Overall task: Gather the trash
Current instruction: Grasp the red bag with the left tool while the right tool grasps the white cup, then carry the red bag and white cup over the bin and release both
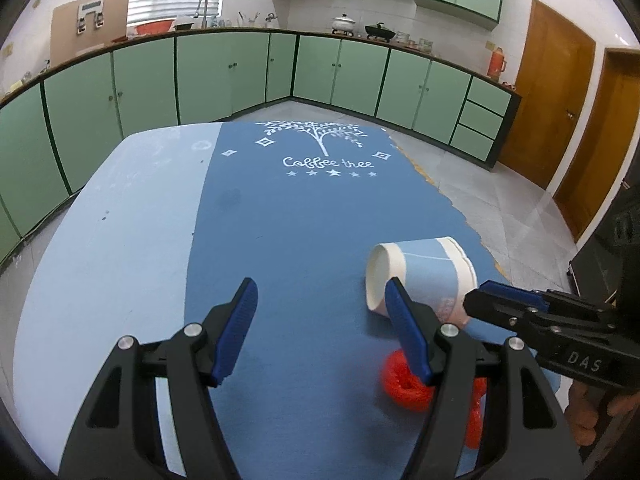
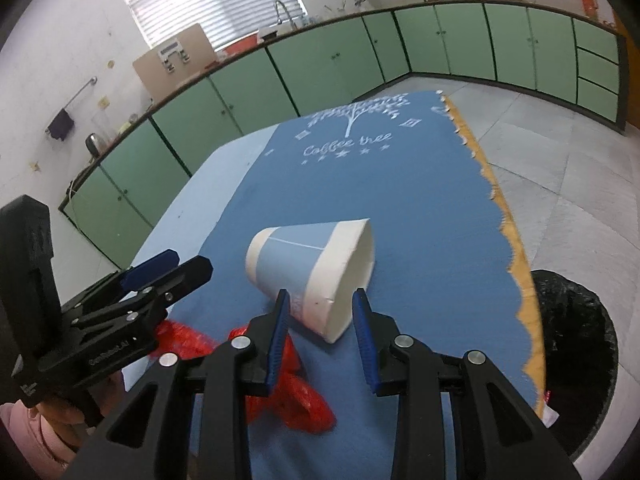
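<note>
You are wearing a pink sleeve [image 2: 28, 436]. You are gripping black grippers with ribbed blue pads [image 1: 236, 328] and silver screws [image 2: 403, 341], one reading "DAS".

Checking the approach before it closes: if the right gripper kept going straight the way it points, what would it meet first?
Most likely the paper cup lying on its side, just ahead of the right gripper; its open fingers frame the cup's wide end, though depth is uncertain.

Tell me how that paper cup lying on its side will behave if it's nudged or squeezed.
The paper cup lies on its side on the blue tablecloth, so a nudge would probably roll it in a curve, given its taper. It looks thin-walled and empty: likely light, and easily crushed near the open rim.
</note>
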Action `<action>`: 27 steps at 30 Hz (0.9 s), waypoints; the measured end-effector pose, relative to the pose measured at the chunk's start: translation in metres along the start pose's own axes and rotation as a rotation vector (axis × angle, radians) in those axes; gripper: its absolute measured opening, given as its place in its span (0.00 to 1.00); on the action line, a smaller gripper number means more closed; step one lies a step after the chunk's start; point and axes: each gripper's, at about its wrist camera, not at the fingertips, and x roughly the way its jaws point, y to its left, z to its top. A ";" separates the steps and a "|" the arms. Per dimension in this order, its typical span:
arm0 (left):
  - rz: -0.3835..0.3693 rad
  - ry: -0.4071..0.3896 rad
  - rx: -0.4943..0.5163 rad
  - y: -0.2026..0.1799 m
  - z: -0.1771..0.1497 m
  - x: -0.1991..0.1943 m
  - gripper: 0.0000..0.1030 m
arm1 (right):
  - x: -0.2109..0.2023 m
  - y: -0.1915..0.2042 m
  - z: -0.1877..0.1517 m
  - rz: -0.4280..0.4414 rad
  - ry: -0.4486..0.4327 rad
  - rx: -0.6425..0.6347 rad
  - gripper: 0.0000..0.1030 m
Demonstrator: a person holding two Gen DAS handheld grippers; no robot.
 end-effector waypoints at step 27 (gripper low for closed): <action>-0.190 0.104 0.101 -0.069 -0.024 0.014 0.70 | -0.079 -0.054 -0.009 -0.114 -0.130 0.089 0.02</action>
